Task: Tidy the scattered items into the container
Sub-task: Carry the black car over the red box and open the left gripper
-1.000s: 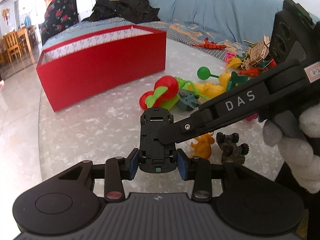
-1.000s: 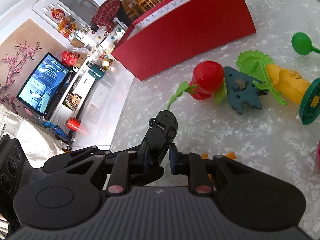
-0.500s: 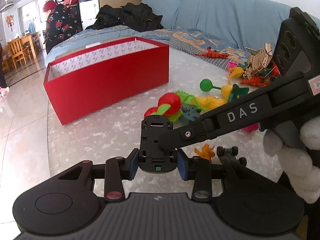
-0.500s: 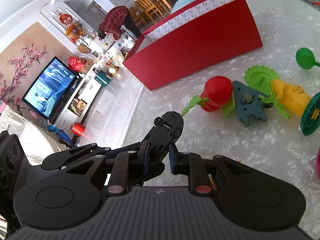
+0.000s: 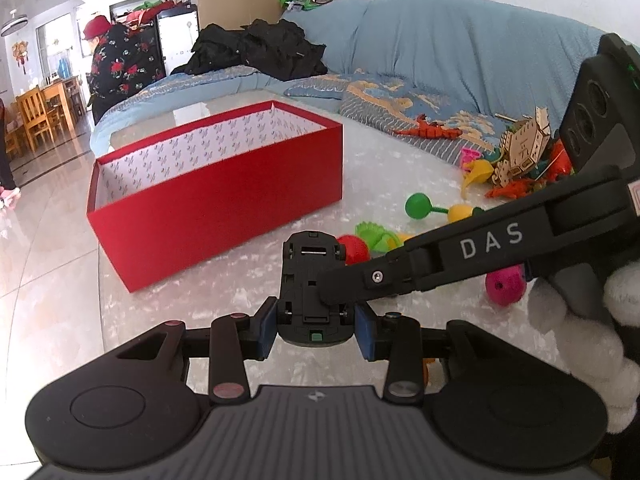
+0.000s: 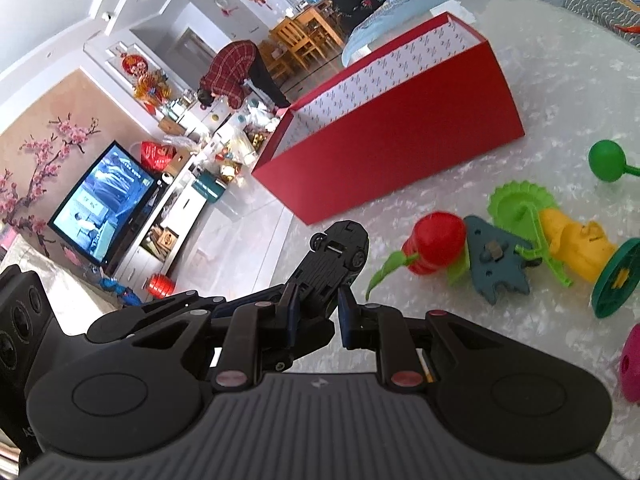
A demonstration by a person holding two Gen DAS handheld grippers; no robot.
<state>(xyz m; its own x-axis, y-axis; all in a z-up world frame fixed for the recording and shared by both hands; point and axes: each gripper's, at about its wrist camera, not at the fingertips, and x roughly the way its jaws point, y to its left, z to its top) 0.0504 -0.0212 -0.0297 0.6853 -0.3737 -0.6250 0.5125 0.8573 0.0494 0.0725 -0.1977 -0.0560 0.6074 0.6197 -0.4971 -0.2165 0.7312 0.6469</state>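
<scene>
A black toy car [image 5: 304, 276] hangs underside-up above the marbled table [image 5: 240, 280]. My left gripper [image 5: 316, 326] is shut across its width, blue pads on both sides. My right gripper [image 6: 318, 304] comes in from the right and is shut on the same car [image 6: 340, 248] from top and bottom; in the left wrist view one of its fingers [image 5: 440, 256] lies over the car. The open red box [image 5: 216, 208] stands beyond the car to the left, its patterned white inside showing, and appears again as the red box [image 6: 400, 152] in the right wrist view.
Scattered toys lie to the right: a red fruit toy [image 6: 436, 244], a teal piece [image 6: 496, 264], a yellow figure [image 6: 576, 240], a green ball-ended stick [image 5: 416, 206], a pink ball [image 5: 504, 284] and a wooden model [image 5: 524, 148]. A blue sofa [image 5: 480, 56] lies behind the table. Two people stand in the room.
Both grippers have risen a little with the car held between them. The orange figure and small black buggy under the car have slipped out of the left wrist view.
</scene>
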